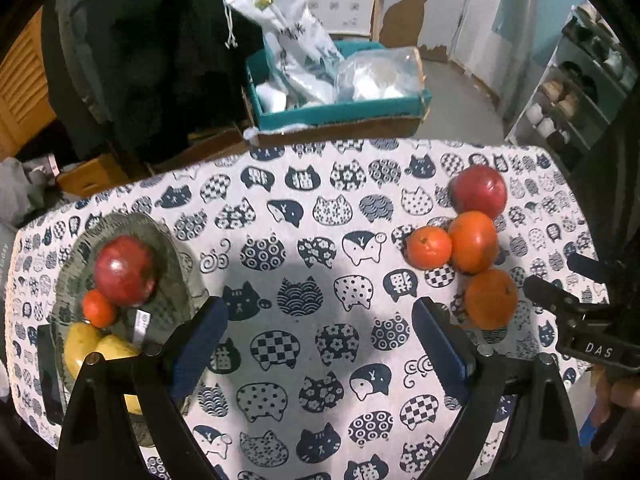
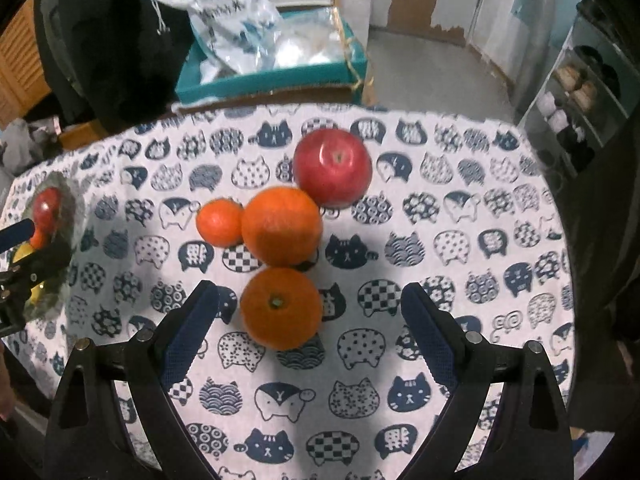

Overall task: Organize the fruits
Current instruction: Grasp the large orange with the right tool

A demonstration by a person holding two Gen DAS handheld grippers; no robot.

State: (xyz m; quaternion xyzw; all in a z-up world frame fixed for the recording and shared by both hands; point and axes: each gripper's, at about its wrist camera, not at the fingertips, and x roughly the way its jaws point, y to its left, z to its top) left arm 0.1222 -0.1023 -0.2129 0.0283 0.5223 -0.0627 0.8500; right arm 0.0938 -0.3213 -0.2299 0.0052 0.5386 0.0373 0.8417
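Right gripper [image 2: 308, 336] hovers wide-spread over nearest orange [image 2: 282, 307]; left gripper [image 1: 320, 344] gapes.

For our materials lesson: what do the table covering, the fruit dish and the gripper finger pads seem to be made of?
Table covering: apparently printed woven cloth, matte, with a cat pattern. Fruit dish: probably glass, translucent grey-green with a textured rim. Pads of the right hand-held gripper: likely blue rubber, with a fine dotted grip texture.

Bare counter [image 1: 320, 240] lies ahead of the left jaws; a near orange [image 2: 282, 308] sits between the right jaws, more fruit packed behind.
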